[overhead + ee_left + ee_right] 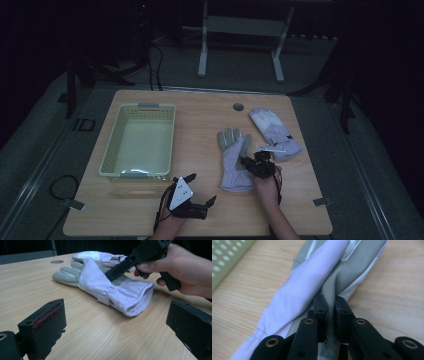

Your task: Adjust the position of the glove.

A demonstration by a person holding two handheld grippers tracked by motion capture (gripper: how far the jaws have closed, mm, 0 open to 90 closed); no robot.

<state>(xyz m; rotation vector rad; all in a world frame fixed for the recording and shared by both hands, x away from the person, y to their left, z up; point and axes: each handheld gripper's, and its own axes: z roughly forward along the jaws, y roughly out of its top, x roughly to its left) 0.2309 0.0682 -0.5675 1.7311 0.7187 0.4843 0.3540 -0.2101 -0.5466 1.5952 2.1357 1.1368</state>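
At the left of the bench stands a pale green perforated basket. Just in front of it the left claw hovers low over the wood, its jaws wide apart with nothing between them.

Right of centre lies the near ski glove, lilac fabric on the back, grey textured panels on the palm and fingers, gathered cuff towards the person. The right claw is clamped on a raised fold of that grey palm material, pinching it between the pads. The glove looks soft, padded and light; it will likely sag and fold when lifted, so a pinch of a single layer may slip or let it dangle. The thicker cuff or a full bite across the palm seems the surer hold.

Further right, touching the bench's far side, rests the second ski glove, lilac and white.
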